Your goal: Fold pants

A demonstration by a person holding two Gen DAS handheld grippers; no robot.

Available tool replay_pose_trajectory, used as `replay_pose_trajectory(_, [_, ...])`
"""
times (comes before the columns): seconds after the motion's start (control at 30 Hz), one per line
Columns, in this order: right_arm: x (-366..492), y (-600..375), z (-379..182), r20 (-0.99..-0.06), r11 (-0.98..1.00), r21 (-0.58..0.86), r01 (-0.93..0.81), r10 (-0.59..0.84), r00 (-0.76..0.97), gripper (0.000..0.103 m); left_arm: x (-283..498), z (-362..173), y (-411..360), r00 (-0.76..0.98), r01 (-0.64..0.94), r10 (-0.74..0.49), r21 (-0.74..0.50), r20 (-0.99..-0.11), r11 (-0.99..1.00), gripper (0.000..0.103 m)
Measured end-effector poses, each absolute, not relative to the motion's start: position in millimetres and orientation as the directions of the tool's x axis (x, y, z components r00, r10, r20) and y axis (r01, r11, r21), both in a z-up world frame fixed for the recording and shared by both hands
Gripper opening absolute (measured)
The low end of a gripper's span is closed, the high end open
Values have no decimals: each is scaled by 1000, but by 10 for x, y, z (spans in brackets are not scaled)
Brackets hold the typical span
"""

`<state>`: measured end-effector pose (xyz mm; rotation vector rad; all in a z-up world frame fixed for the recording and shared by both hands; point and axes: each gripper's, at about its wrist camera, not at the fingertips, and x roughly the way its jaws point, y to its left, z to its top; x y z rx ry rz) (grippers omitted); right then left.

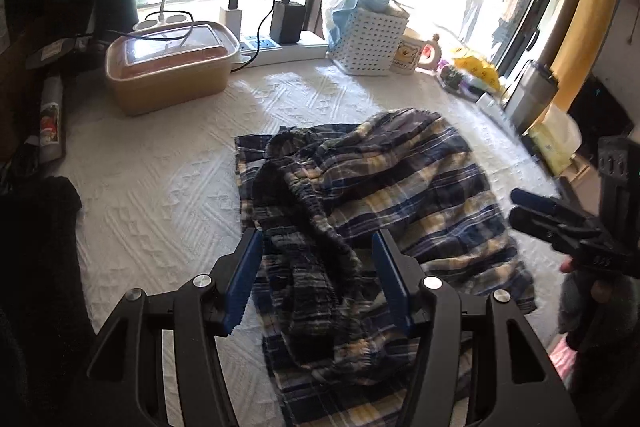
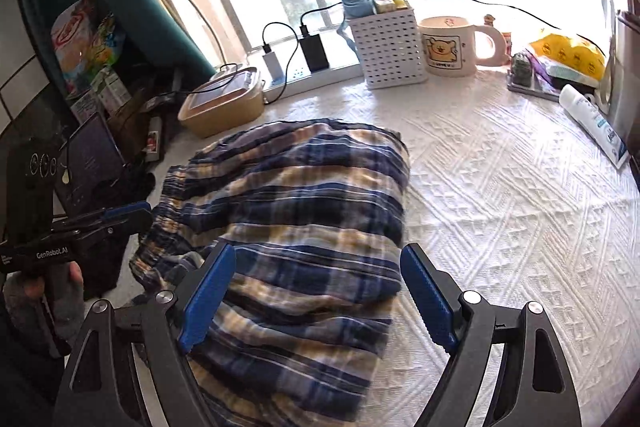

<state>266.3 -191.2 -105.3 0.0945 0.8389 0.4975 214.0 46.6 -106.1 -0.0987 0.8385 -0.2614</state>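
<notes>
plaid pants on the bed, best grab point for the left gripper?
Probably the gathered elastic waistband of the plaid pants: it stands up as a thick ridge, easier to pinch than flat cloth. Bring the left gripper down from the near edge, its open jaws straddling the ridge.

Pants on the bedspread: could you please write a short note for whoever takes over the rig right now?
Left claw: open, empty, hovering over the elastic waistband.
Right claw: open wide, empty, over the pants' near right part.
Pants: plaid, in a rumpled heap on the white bedspread, waistband bunched toward the left, nothing held.
Done: they look roughly doubled over, but loosely.
Left: smooth the layers, square the edges, then probably fold again for a neat stack.
</notes>
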Motion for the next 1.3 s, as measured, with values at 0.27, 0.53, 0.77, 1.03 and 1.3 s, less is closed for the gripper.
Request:
replay_pose_trajectory(0.27, [2877,-1882,-1315,-755,897,168,-408,384,532,86,2223,-1312,704,591,115,-178,-136,-787,984,65])
replay_pose_trajectory(0.53, [2772,-1879,-1487,-812,876,93,-474,342,472,86,2095,-1127,904,599,106,-214,-189,-771,976,67])
replay_pose_trajectory(0.77, [2954,-1967,-1083,-743,875,92,-475,378,552,86,2275,-639,874,697,192,-259,-175,-668,966,67])
replay_pose_trajectory(1.03, [3550,-1694,-973,-718,865,66,-497,387,579,86,2812,-990,639,617,249,-261,-131,-742,960,67])
replay_pose_trajectory(1.3, [3975,-1503,-1298,-780,859,44,-510,348,520,86,3087,-1279,742,584,225,-253,-146,-771,963,69])
